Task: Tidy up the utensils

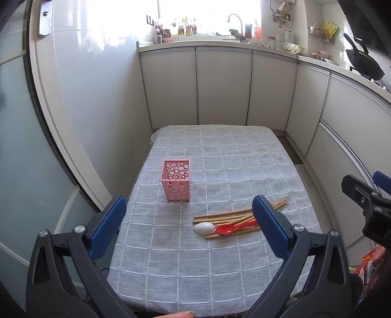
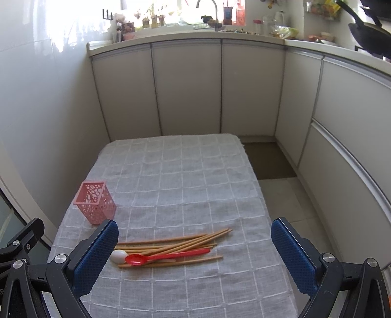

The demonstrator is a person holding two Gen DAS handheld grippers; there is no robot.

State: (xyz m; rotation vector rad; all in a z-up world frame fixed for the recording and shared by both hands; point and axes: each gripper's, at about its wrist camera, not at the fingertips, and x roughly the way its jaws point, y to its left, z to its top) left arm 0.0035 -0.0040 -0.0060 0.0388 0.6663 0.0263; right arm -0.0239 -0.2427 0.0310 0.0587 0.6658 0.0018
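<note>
A pink perforated holder (image 1: 176,179) (image 2: 95,206) stands upright and empty on the left of the grey checked tablecloth (image 1: 220,156) (image 2: 185,176). To its right lies a pile of wooden chopsticks (image 1: 227,216) (image 2: 176,243) with a red spoon (image 1: 231,228) (image 2: 156,257) and a white spoon (image 1: 204,228) (image 2: 117,255) on top. My left gripper (image 1: 189,223) hovers open above the near part of the table, nothing between its fingers. My right gripper (image 2: 195,252) is open too, held above the utensil pile, and it shows at the right edge of the left wrist view (image 1: 366,195).
White kitchen cabinets (image 1: 220,85) (image 2: 185,85) wrap around the far and right sides of the table. A counter with a sink tap (image 1: 235,22), bottles and a black wok (image 1: 364,62) runs above them. A glass door (image 1: 14,146) stands at the left. A brown floor mat (image 2: 268,159) lies beyond the table.
</note>
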